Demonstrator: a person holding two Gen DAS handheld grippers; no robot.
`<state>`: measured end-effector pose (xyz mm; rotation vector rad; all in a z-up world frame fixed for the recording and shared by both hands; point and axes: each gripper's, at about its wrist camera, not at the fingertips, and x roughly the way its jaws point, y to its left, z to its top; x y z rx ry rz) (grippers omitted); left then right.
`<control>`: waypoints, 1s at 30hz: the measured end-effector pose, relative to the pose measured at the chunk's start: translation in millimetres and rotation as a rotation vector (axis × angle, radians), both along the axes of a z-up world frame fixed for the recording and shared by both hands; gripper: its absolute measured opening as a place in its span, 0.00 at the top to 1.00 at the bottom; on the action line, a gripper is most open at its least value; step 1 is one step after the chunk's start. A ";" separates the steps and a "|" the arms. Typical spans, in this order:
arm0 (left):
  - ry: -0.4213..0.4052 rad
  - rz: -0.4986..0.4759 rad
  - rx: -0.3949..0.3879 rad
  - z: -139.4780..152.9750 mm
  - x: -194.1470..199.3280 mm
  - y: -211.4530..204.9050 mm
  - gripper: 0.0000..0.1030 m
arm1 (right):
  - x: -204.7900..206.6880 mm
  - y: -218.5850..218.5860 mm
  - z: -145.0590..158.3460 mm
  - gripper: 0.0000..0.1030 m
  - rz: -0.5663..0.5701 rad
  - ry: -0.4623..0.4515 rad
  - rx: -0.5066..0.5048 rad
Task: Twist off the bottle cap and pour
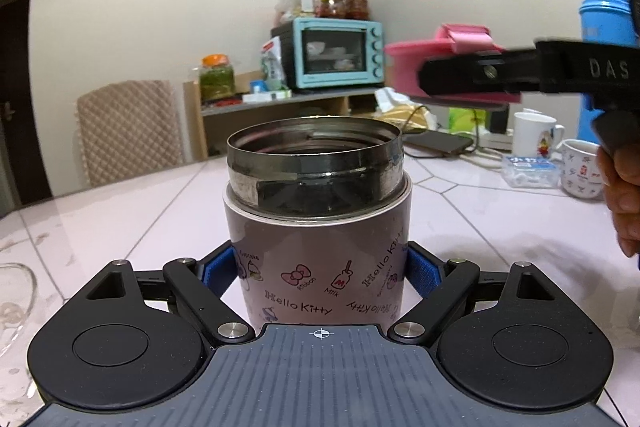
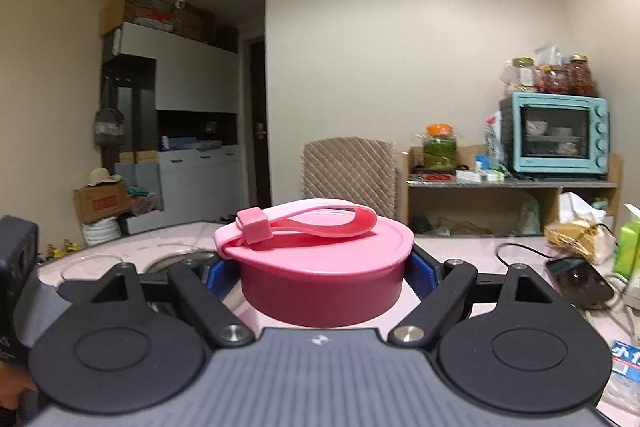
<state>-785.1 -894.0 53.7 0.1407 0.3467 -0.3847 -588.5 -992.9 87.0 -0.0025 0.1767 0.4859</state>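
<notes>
From the left wrist camera, the left tongs [image 1: 320, 269] are clamped on the lower body of a pink Hello Kitty flask [image 1: 318, 227], their blue pads [image 1: 420, 273] pressed against its two sides. The flask stands upright, its cap off, so the steel threaded mouth [image 1: 314, 157] is bare and open. Behind it spreads the pale tiled bench [image 1: 132, 211]. To the upper right, the right tongs [image 1: 460, 73] appear from the side, gripping the pink cap [image 1: 420, 57] in the air, higher than the flask's mouth and apart from it. A person's hand [image 1: 622, 199] shows at the right edge. Further back on the bench stand two white mugs [image 1: 536, 135], a blue bottle [image 1: 604, 23] and a dark phone [image 1: 438, 143]; a turquoise oven [image 1: 338, 53] sits on a shelf by the wall.

From the right wrist camera, the right tongs [image 2: 326, 273] are closed on the pink cap [image 2: 324, 267], blue pads [image 2: 422, 273] against its sides. The cap sits level between them, its pink strap [image 2: 304, 221] looped across the top. The cap is clear of the bench [image 2: 460, 251]. A glass dish [image 2: 92, 265] lies on the bench at the left, and the turquoise oven [image 2: 558, 133] is at the right.
</notes>
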 end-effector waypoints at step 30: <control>0.013 0.036 0.028 7.4 -196.5 -45.0 0.11 | -1.0 -0.9 -37.3 0.18 -0.091 0.136 -0.049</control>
